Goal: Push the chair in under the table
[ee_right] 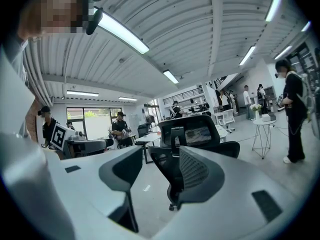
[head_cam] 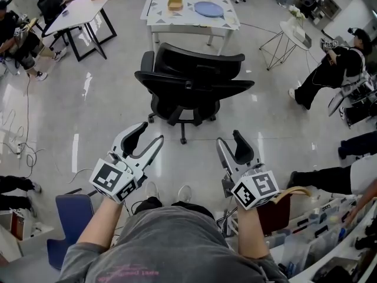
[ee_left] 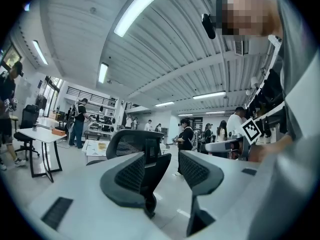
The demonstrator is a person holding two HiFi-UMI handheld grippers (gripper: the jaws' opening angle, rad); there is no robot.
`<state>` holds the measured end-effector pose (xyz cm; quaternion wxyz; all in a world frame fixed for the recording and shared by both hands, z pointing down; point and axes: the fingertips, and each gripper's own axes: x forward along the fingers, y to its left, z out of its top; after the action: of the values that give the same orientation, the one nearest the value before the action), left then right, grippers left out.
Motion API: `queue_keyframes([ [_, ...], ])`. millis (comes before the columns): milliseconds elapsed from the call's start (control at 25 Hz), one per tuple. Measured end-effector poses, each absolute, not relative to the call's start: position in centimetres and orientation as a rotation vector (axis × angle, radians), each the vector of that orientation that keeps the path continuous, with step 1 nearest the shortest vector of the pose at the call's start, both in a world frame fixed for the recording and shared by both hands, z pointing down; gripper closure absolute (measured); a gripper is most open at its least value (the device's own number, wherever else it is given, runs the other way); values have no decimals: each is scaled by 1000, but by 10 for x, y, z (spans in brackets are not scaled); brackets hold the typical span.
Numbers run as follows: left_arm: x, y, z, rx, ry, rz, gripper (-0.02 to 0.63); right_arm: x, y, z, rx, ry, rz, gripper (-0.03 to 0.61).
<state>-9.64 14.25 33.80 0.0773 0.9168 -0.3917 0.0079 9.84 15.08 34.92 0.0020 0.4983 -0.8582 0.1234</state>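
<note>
A black office chair (head_cam: 191, 84) stands on the glossy floor with its backrest turned toward me. Past it is a white table (head_cam: 224, 22) with a blue plate (head_cam: 208, 9) and a yellow bowl (head_cam: 175, 4) on it. The chair sits a little short of the table. My left gripper (head_cam: 150, 133) and right gripper (head_cam: 228, 138) are both open, held side by side, well short of the backrest and touching nothing. In the left gripper view the chair (ee_left: 142, 146) shows between the open jaws of the left gripper (ee_left: 167, 171). The right gripper view shows the chair (ee_right: 197, 129) beyond the right gripper (ee_right: 160, 171).
A white-topped table on black legs (head_cam: 76, 13) stands at the far left, and a small wire-legged side table (head_cam: 291, 31) at the far right. People sit along both sides. A blue chair (head_cam: 73, 211) is near my left, and storage bins (head_cam: 330, 240) are near my right.
</note>
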Motion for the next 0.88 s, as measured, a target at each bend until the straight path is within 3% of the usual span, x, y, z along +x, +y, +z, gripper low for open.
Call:
queue_keyframes([
  [880, -48, 129, 356, 2686, -1322, 90, 379, 166, 127, 366, 1509, -2711, 364, 365],
])
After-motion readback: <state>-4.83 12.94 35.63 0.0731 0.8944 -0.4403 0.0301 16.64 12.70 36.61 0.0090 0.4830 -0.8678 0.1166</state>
